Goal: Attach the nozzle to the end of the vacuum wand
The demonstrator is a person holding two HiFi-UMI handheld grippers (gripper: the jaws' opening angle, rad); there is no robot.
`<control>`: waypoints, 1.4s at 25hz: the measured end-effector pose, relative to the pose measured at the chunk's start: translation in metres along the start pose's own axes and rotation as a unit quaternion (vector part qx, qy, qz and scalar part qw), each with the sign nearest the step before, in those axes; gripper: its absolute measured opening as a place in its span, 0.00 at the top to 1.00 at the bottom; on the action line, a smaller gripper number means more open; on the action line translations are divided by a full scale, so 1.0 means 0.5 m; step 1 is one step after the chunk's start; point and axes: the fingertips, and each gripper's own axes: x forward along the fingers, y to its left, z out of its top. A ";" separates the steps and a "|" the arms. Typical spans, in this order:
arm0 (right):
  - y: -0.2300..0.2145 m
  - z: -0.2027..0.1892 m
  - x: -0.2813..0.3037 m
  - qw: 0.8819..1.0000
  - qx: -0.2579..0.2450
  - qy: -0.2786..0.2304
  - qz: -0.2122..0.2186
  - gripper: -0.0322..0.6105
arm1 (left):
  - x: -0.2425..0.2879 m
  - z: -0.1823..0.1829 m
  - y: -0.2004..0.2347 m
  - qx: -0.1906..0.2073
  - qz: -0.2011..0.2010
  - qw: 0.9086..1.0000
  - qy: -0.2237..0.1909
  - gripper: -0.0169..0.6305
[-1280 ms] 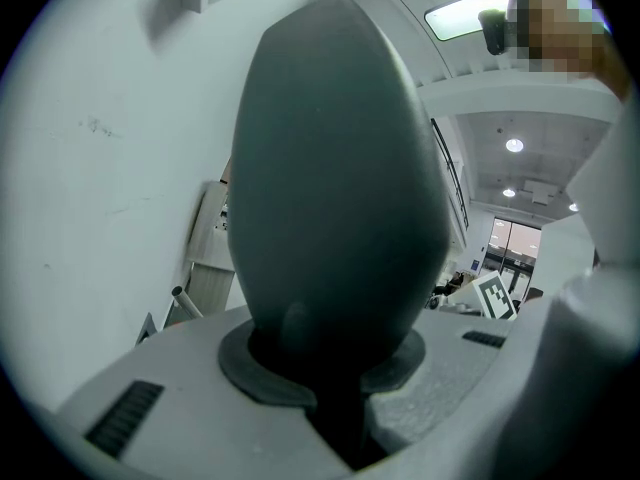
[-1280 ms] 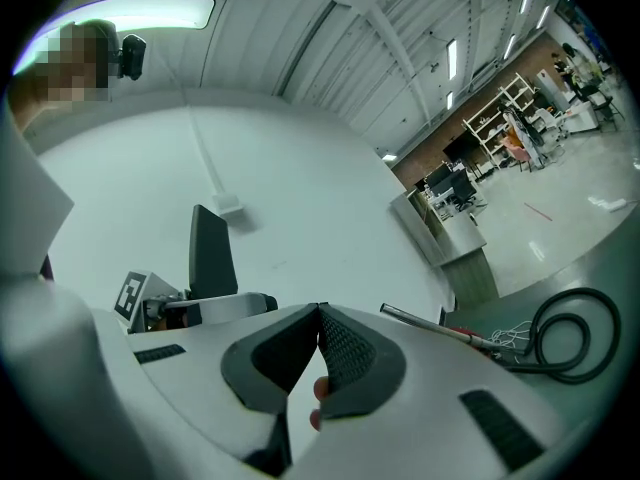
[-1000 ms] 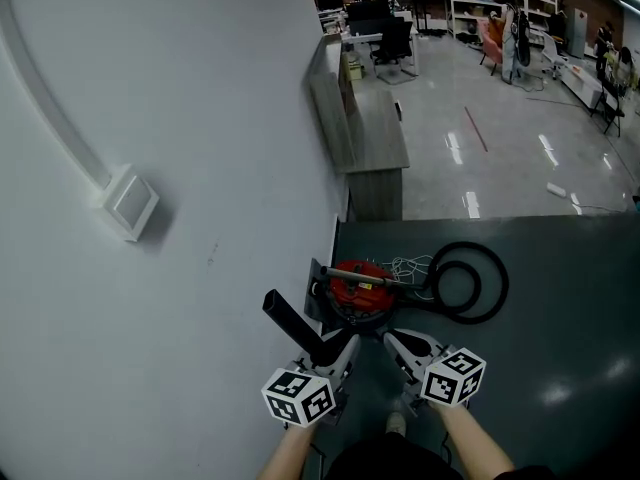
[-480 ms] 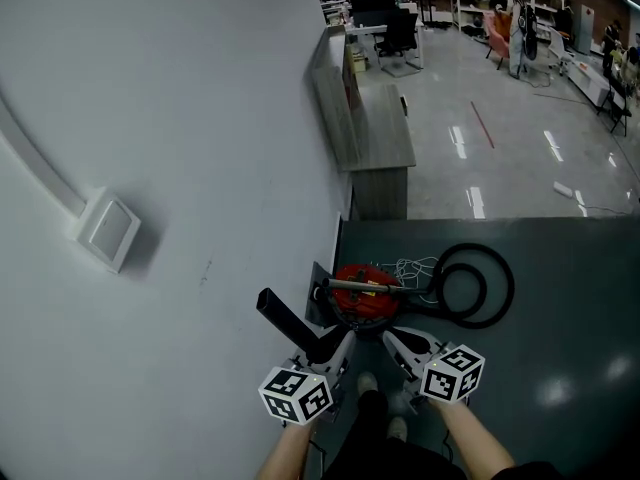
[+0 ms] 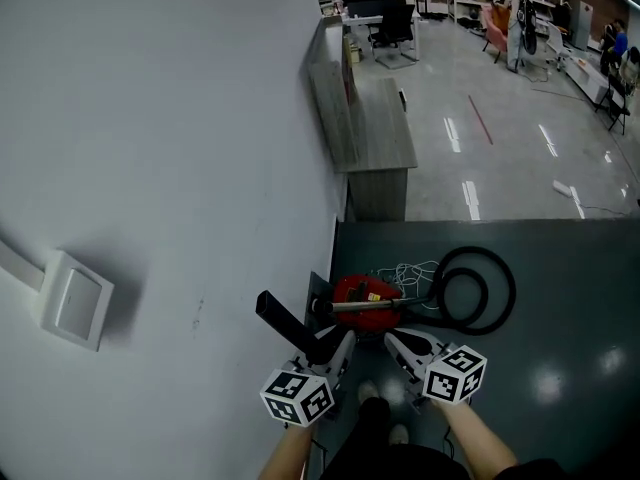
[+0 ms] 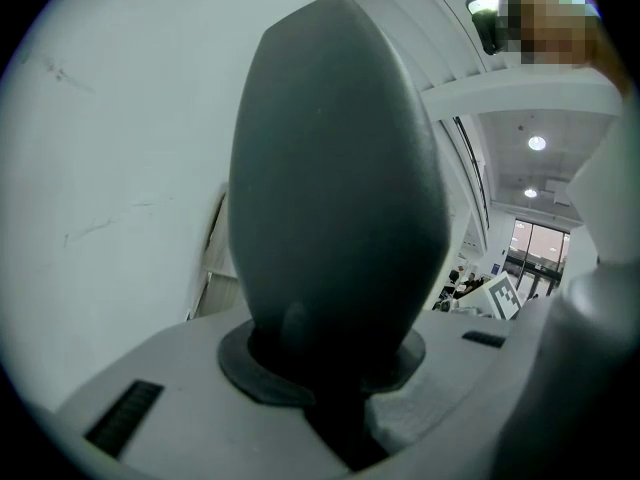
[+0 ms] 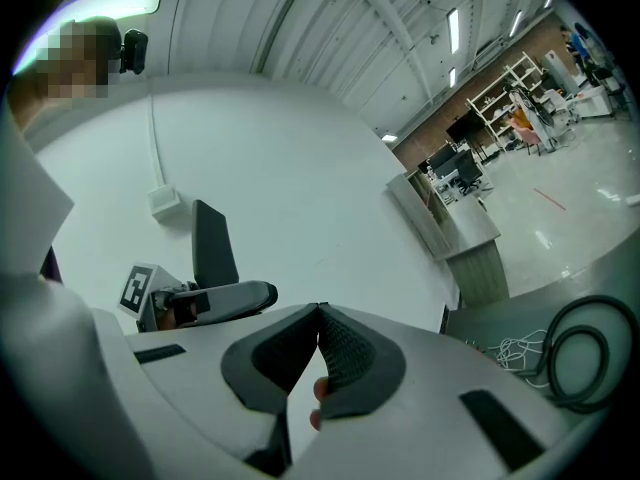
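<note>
The left hand-held gripper [image 5: 335, 346] is clamped on the base of the nozzle [image 5: 285, 320], with its jaws partly apart around it. The nozzle's long axis continues out from the jaws, slanting up and left toward the wall [image 5: 150, 118]. It is a flat, matte black slab (a dark oval seen end-on in the left gripper view). The right hand-held gripper [image 5: 400, 344], just beside the left one, is closed and empty. Beyond both, the wand [image 5: 372, 306] lies across the red vacuum [image 5: 360, 290].

vacuum [image 5: 360, 293] on floor beside wall [image 5: 150, 168] | hose [image 5: 476, 253] right of it | nozzle [image 5: 285, 320] left
</note>
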 end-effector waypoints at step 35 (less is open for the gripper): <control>-0.150 -0.038 0.268 0.944 -0.230 0.181 0.150 0.92 | 0.139 0.058 0.262 -0.073 0.177 0.976 -0.108 0.85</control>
